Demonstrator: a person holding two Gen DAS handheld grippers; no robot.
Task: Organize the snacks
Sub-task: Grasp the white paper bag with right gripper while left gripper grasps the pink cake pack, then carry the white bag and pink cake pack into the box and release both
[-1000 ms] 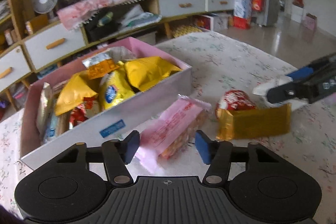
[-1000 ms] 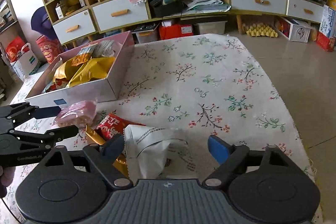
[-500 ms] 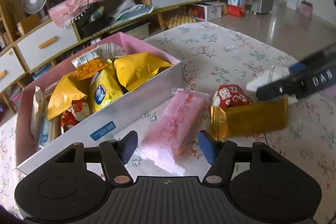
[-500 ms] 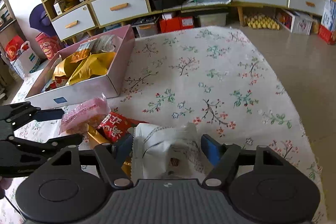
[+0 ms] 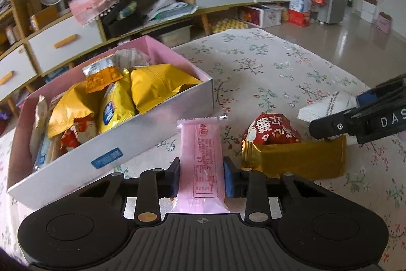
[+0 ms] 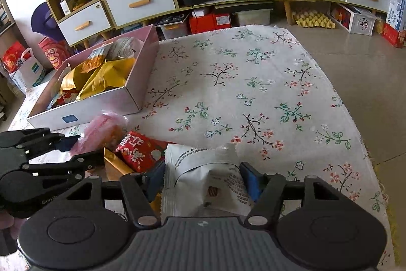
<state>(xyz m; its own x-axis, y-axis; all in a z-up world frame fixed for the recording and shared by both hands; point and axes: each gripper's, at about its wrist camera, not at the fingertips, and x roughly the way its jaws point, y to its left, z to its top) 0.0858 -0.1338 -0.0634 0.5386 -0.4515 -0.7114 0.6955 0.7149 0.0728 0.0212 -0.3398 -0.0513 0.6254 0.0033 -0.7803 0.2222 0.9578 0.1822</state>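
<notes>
The pink snack packet stood between the pads of the left gripper, whose jaws had just been closing and now pressed on both long sides of it. It looked light and soft, a thin crinkly film around a firmer bar, so a hold across the middle of its width seemed right; too hard a squeeze could crush what is inside. To the left of this gripper and a little ahead lay the pink box, already holding many yellow bags. To its right, near, the red snack bag rested on the gold packet.

The right gripper had also just been closing its jaws, and its pads touched both sides of the white snack bag. This bag looked puffy and slippery, probably easy to deform, so I judged a gentle grip low on its body was safer. Both grippers pointed steeply down toward the flowered tablecloth.
</notes>
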